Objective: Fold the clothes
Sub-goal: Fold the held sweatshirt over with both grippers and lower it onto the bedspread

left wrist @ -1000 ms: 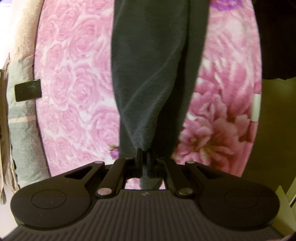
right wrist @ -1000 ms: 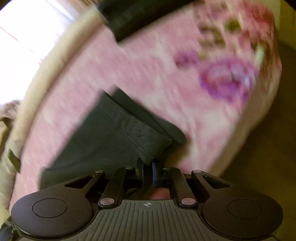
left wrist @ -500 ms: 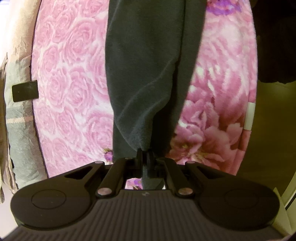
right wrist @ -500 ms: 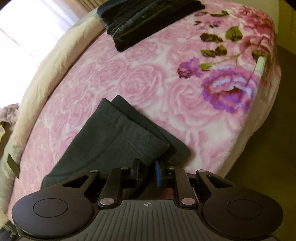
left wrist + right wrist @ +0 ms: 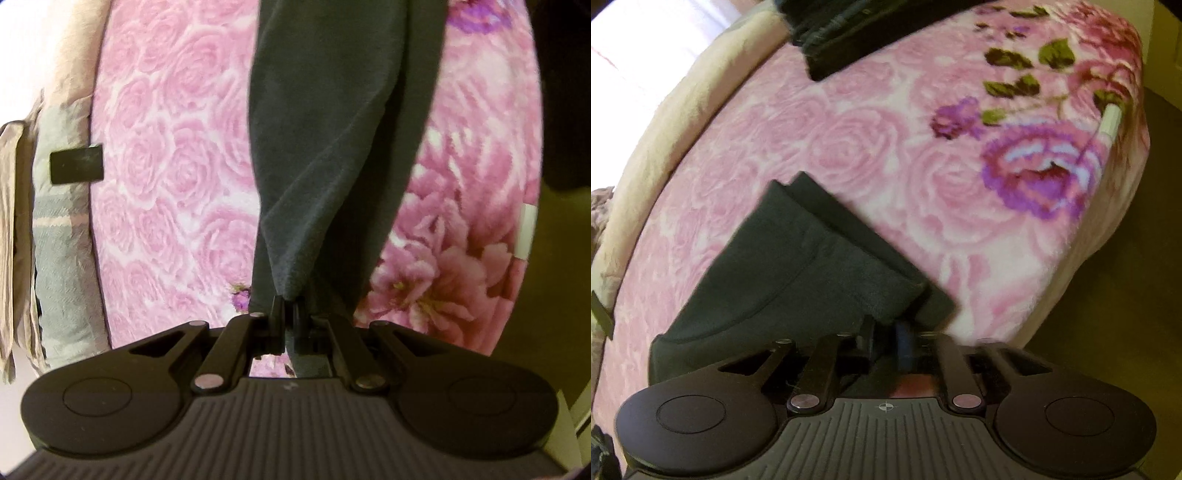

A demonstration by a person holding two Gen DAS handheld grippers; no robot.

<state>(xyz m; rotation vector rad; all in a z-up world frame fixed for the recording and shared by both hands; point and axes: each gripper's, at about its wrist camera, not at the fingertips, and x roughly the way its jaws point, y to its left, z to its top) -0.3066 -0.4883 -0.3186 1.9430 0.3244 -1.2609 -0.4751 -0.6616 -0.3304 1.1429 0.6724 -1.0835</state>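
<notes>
While the left tongs (image 5: 289, 308) stay pinched together on a bunched edge of the dark grey fleece garment (image 5: 332, 140), the cloth runs away from them in a long band over the pink rose-patterned blanket (image 5: 166, 155) that covers the bed. To the left of the blanket lies a grey checked cloth (image 5: 59, 236) with a small black rectangular tag (image 5: 77, 168) at its edge.

In the right wrist view the same garment (image 5: 798, 266) lies folded in layers on the near part of the blanket (image 5: 871, 155), its corner just at the right tongs (image 5: 888, 341). Their jaws have just been opening and now stand apart; some cloth seems to sit between them, though blur hides whether a pad touches it. A stack of dark folded clothes (image 5: 849, 33) rests at the far end of the bed, well apart from the garment.
</notes>
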